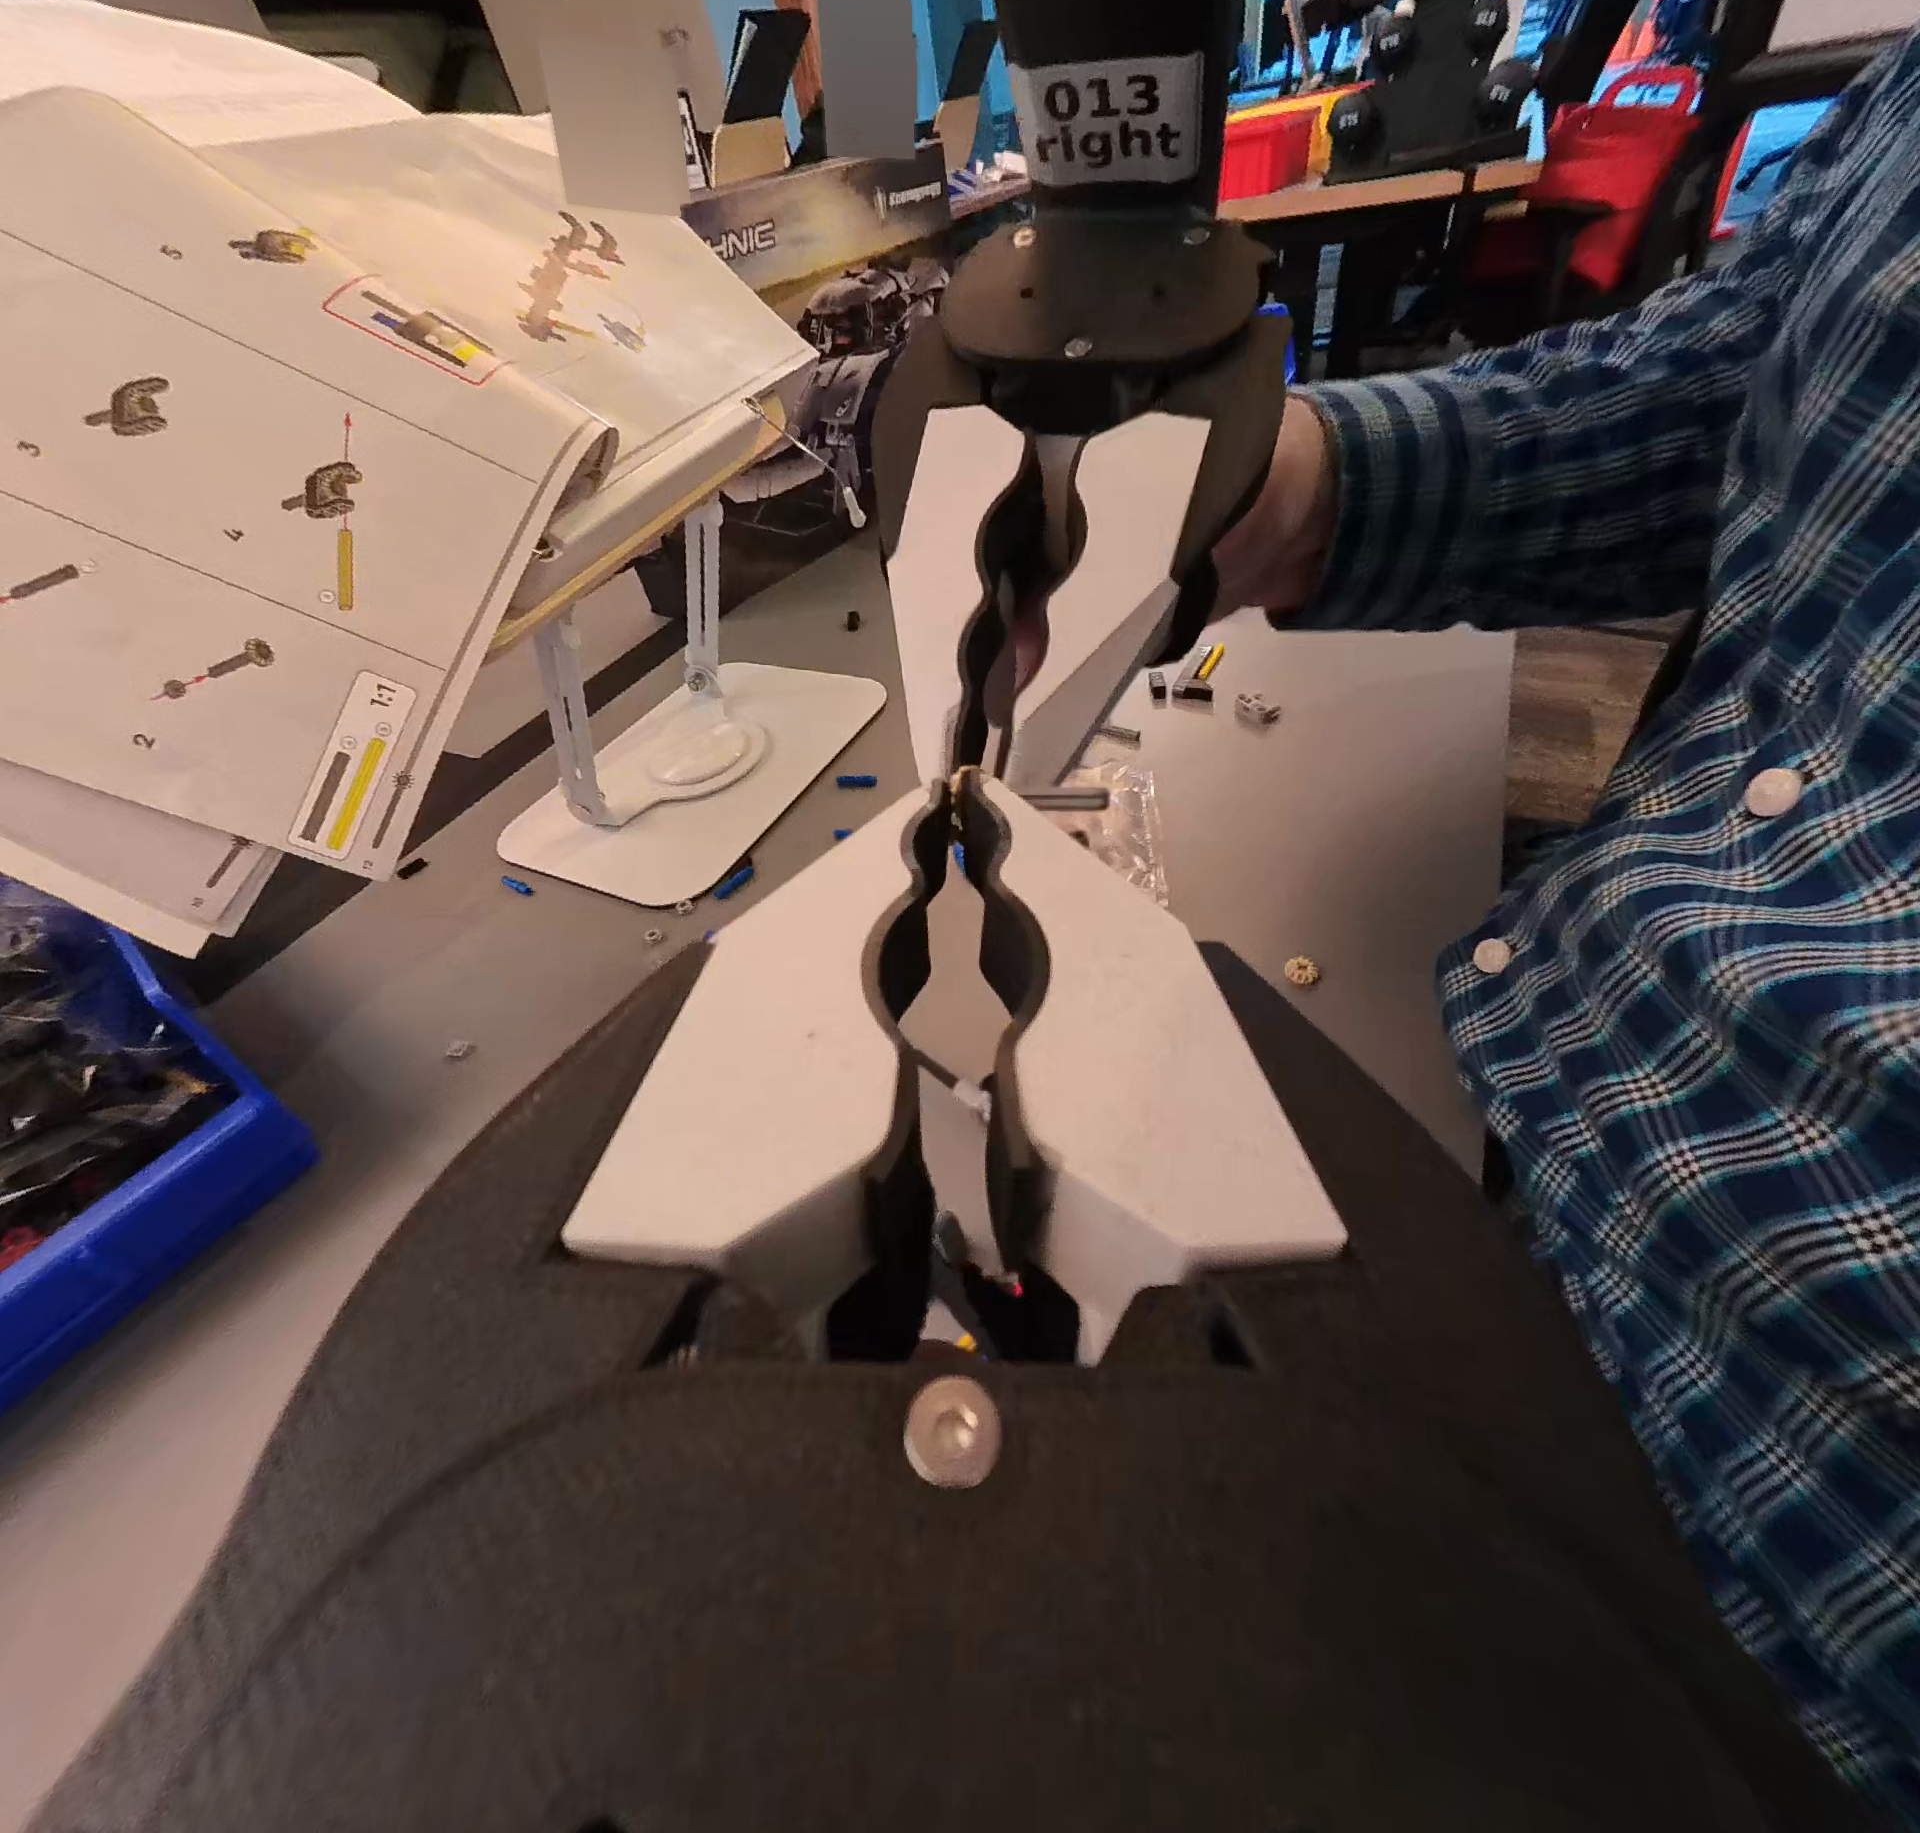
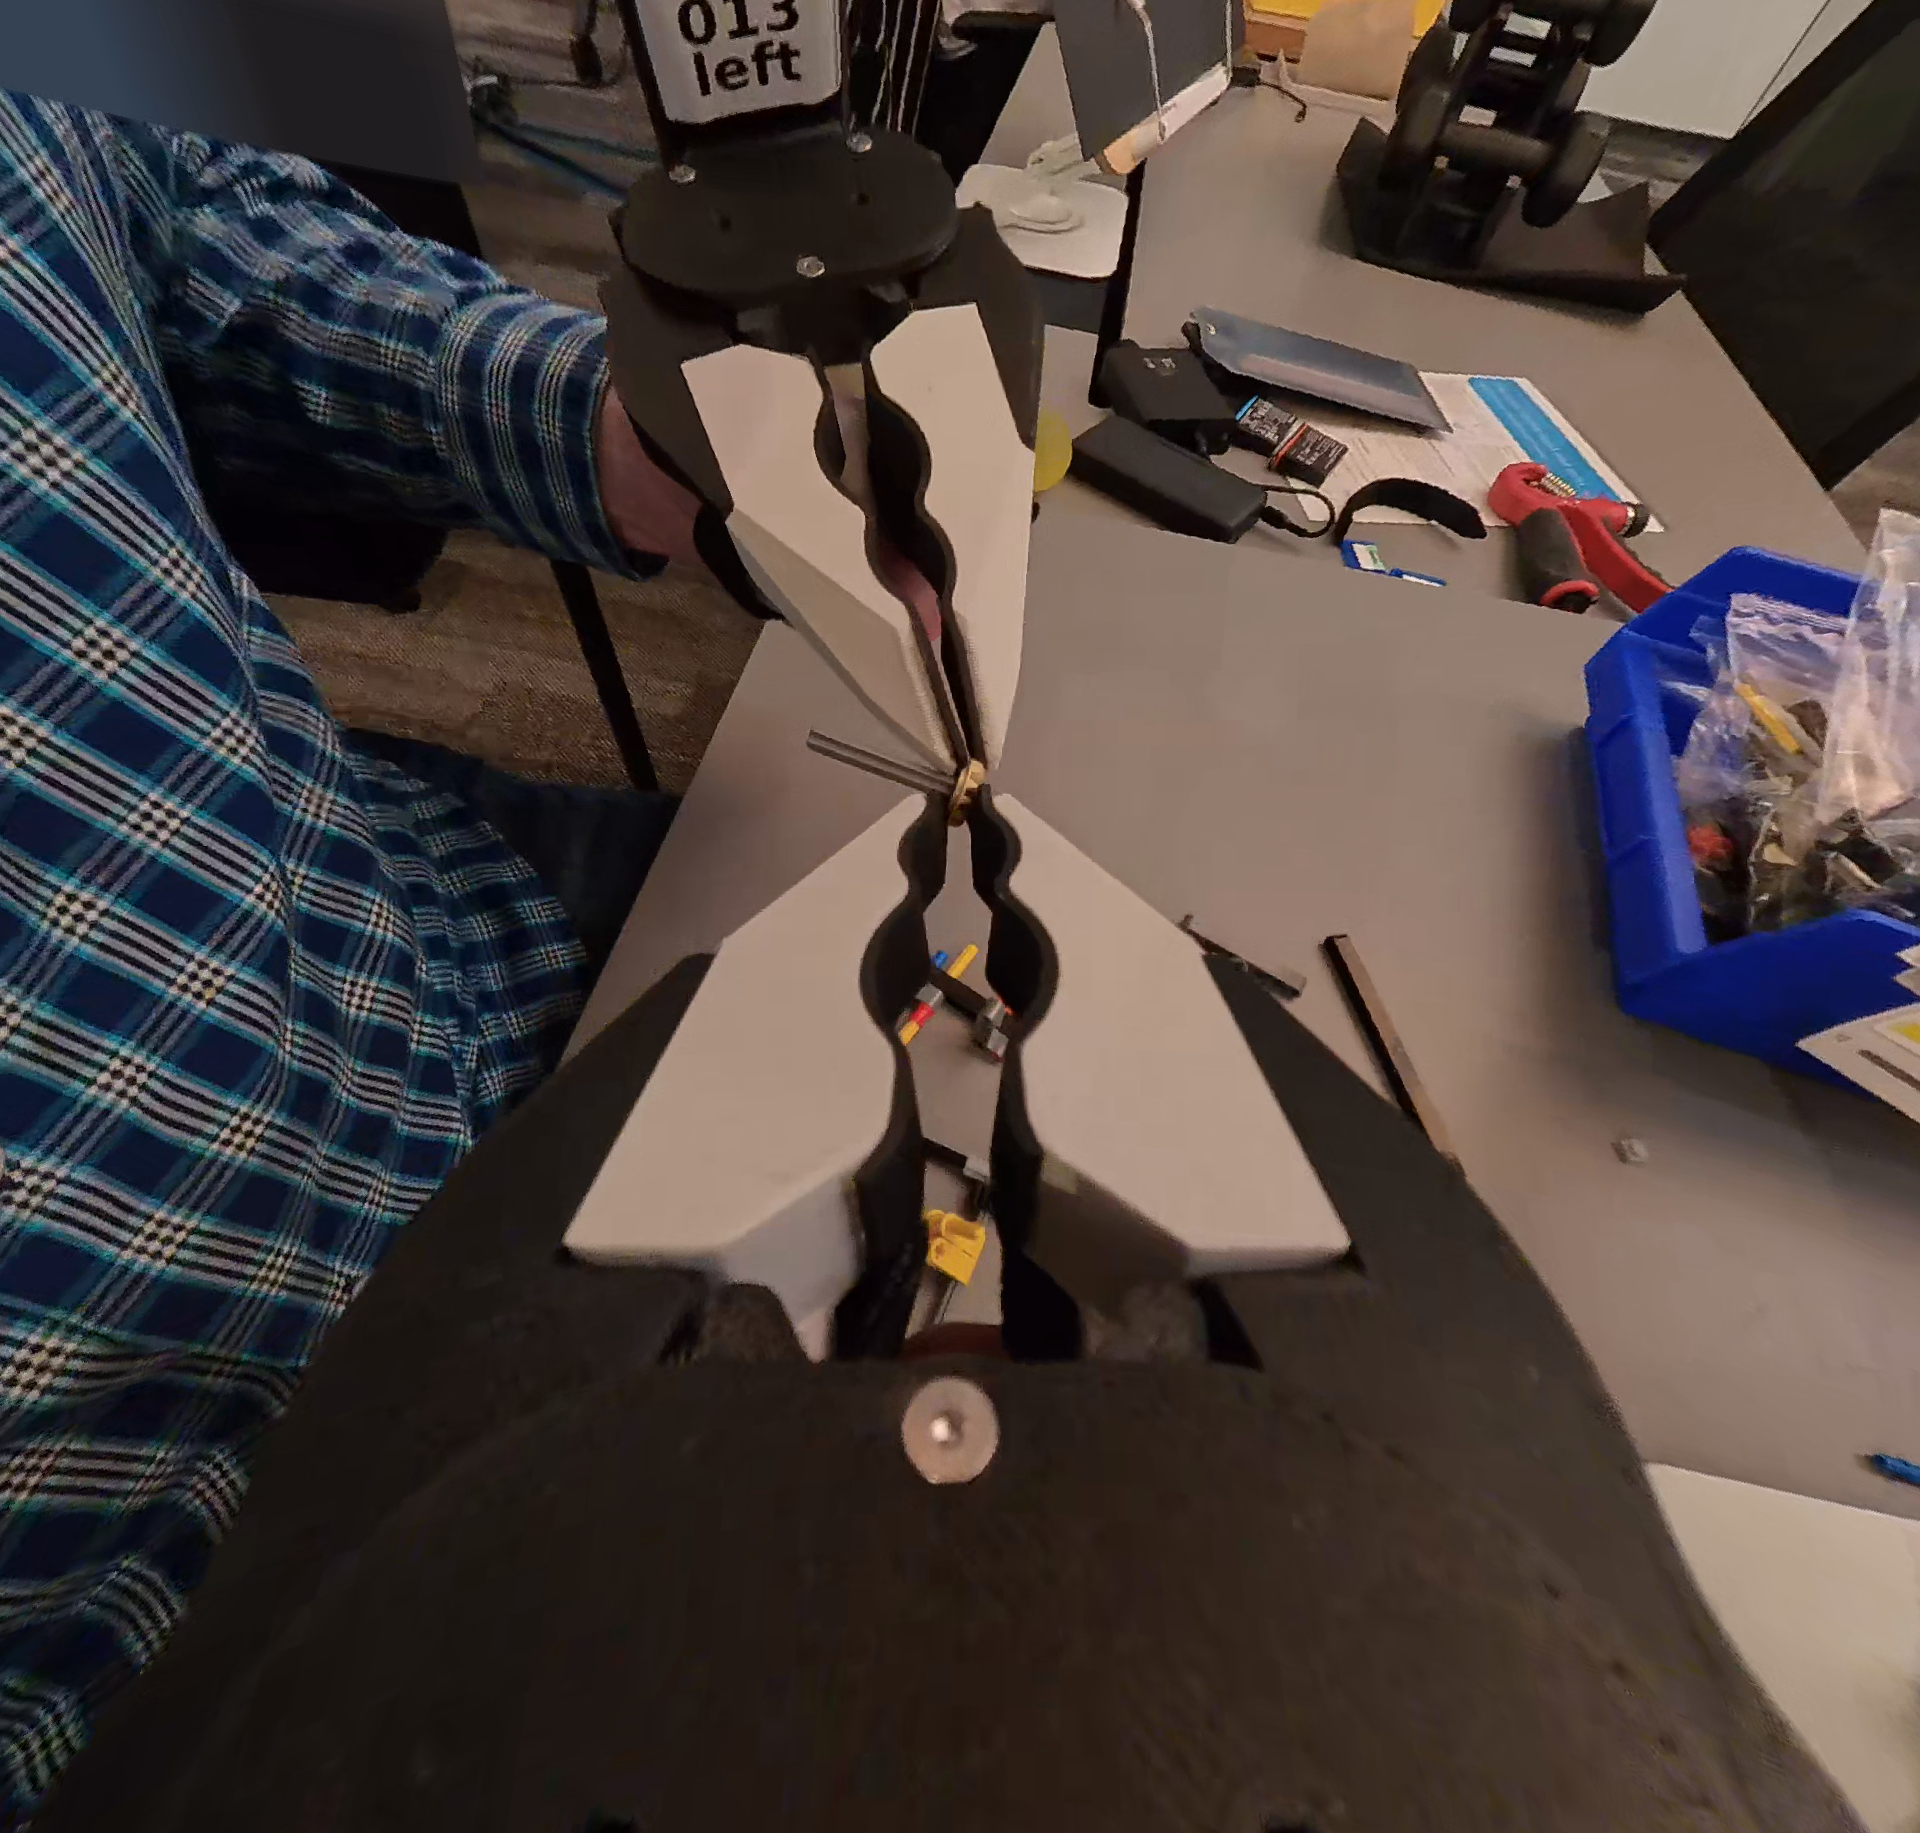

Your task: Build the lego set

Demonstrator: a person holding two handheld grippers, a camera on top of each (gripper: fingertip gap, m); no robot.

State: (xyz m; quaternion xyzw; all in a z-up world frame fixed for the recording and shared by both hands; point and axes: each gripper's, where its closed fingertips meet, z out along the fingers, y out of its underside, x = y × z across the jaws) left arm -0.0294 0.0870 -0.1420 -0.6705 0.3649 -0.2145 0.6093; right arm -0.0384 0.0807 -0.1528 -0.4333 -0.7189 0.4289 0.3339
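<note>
At frame centre: my left gripper and right gripper meet tip to tip above the table
Left jaws: pinched tight on a grey axle
Right jaws: closed, seemingly on a tan gear at the axle's end
Risk: any tilt between the two and the gear binds or pops free; so thin a pinch lets the axle swivel
Surface: grey, flat, loose parts scattered at mid-right
Room: booklet upper left, blue bin at right
</note>
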